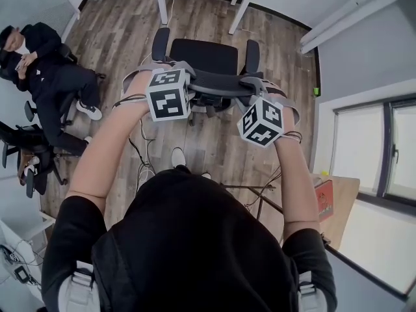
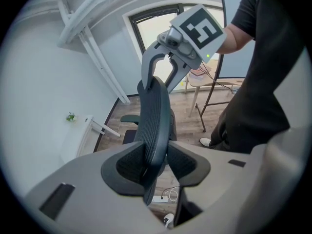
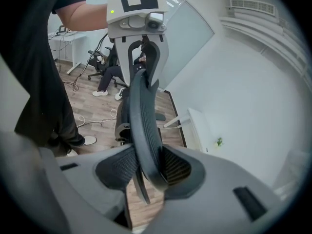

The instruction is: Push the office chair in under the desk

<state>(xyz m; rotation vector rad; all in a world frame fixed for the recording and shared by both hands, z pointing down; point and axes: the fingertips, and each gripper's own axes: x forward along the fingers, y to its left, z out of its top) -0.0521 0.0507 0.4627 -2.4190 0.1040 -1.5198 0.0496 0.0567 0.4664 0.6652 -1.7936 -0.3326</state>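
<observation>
A black mesh office chair point(image 1: 203, 56) stands on the wood floor, its seat facing the white desk legs point(image 1: 162, 4) at the far wall. My left gripper point(image 1: 186, 78) is shut on the left part of the backrest's top edge point(image 1: 221, 83). My right gripper point(image 1: 252, 84) is shut on its right part. In the left gripper view the pads point(image 2: 127, 164) press the mesh backrest point(image 2: 154, 116) from both sides. The right gripper view shows the same clamp on the backrest point(image 3: 141, 111). The white desk point(image 3: 200, 126) lies beyond the chair.
A person point(image 1: 49, 77) sits at the left among other office chairs. Cables point(image 1: 144, 164) run over the floor by my feet. A wooden table point(image 1: 343, 207) with a red box point(image 1: 323, 197) stands at the right under a window. A wall closes in on the right.
</observation>
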